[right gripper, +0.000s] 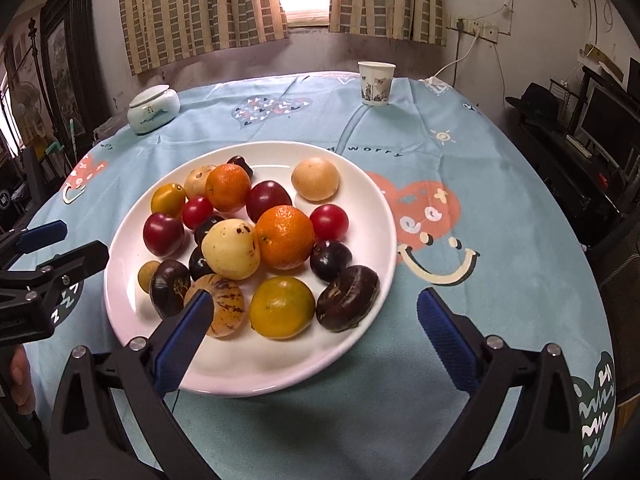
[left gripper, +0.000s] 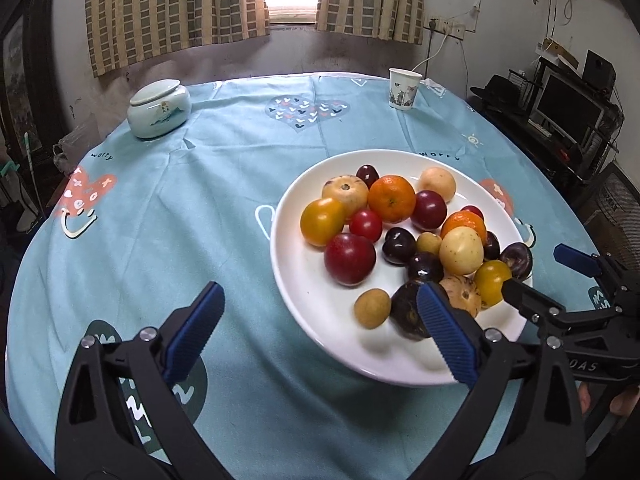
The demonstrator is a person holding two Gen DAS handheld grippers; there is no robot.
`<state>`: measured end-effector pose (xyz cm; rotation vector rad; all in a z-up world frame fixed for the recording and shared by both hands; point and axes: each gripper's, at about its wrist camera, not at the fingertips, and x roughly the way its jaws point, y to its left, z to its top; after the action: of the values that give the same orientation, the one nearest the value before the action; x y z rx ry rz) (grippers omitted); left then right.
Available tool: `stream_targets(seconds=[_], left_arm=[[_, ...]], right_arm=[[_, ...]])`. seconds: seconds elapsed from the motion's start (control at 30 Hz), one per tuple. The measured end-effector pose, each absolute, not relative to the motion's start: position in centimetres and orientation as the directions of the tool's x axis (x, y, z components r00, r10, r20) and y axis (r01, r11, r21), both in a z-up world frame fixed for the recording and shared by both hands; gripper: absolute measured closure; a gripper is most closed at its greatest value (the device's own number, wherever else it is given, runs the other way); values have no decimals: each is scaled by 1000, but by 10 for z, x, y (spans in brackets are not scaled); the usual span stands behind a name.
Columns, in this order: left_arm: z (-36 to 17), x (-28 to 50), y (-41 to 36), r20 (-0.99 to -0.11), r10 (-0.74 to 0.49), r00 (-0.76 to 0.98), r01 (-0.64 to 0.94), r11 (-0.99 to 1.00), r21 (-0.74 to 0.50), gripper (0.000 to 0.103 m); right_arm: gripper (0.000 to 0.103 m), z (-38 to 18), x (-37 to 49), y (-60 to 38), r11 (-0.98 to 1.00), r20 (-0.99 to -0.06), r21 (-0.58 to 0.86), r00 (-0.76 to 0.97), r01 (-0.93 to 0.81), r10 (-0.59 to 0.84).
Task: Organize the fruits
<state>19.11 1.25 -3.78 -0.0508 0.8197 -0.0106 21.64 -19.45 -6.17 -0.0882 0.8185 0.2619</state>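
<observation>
A glossy white plate (right gripper: 372, 184), round and shallow, sits on the worktop (left gripper: 200, 208) under a soft pale-blue cloth printed with hearts and smiles, and it carries all the fruit in a loose heap. The skins differ: two dimpled oranges, the larger (right gripper: 285, 237) near the plate's middle; smooth shiny red tomatoes (right gripper: 329, 222); a pale speckled pear-like fruit (right gripper: 231, 249) touching that orange; a flattened dark-brown fruit (right gripper: 347, 298) at the plate's near rim. Both grippers stand wide apart with nothing between their ribbed blue pads: the left gripper (left gripper: 320, 328) spans the plate's near left rim, the right gripper (right gripper: 314, 332) its near right rim. The left wrist view alone shows a small tan round fruit (left gripper: 372, 307) lying apart from the heap; the right wrist view shows the streaked beige fruit (right gripper: 220, 308) more fully. Beyond the plate stand a glazed lidded jar (left gripper: 159, 109) and a paper cup (right gripper: 376, 83).
</observation>
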Motion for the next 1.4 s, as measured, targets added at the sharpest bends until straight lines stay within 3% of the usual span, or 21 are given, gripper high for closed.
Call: stream_targets(seconds=[1.4], left_arm=[[-37,176,1,-717,-32,696,-3,999,-47,2]], right_arm=[[1,-51,202,-194,960,-711,16,672,-279,207]])
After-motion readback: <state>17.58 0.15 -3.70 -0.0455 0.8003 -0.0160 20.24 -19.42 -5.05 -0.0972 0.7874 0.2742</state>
